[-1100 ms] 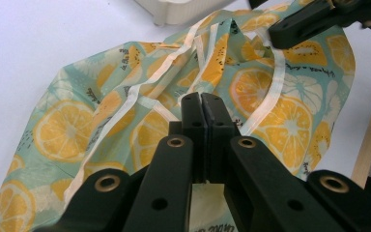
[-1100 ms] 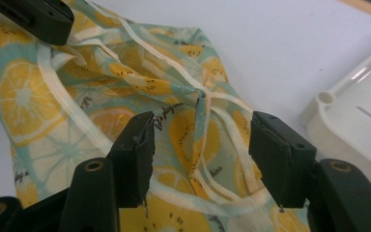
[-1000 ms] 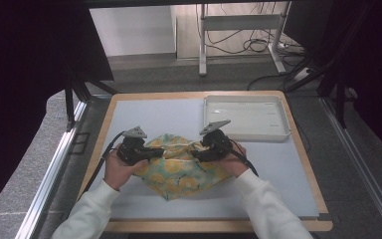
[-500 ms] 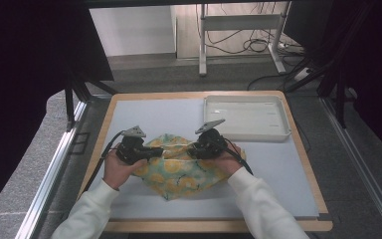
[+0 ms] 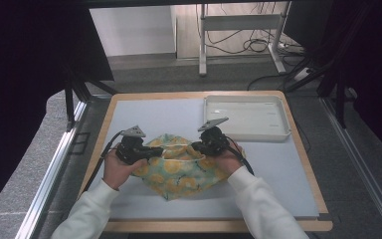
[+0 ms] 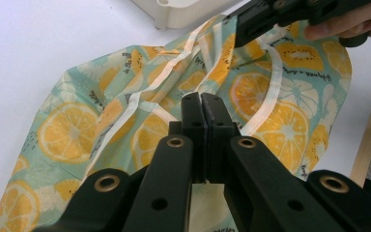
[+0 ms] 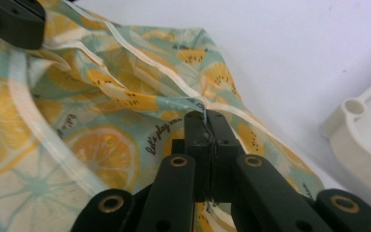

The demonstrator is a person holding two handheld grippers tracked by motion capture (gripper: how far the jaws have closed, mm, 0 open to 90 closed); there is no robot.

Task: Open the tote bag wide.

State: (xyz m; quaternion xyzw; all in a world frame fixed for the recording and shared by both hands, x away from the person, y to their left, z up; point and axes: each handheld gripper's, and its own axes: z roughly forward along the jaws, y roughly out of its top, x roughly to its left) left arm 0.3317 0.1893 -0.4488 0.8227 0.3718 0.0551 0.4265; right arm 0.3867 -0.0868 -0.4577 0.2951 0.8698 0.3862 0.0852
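While both hands work at the middle of the table (image 5: 129,112), a cloth (image 5: 181,169) printed with orange and lemon slices on pale green lies bunched on the grey mat, just in front of and to the left of the white tray (image 5: 246,117). On the cloth, seen from the right gripper view, a line of dark script reads "Let's play", followed by letters too creased to make out; smaller writing beside other slices is too small to read. The left gripper (image 6: 201,104) has its jaws pressed together over a pale hem strip of the cloth, on the side farther from the tray. The right gripper (image 7: 206,118) is clamped on a pinched fold of the cloth, the fabric edge visibly caught between its jaws, on the side nearer the tray. Between the two grippers the cloth rises in loose folds.
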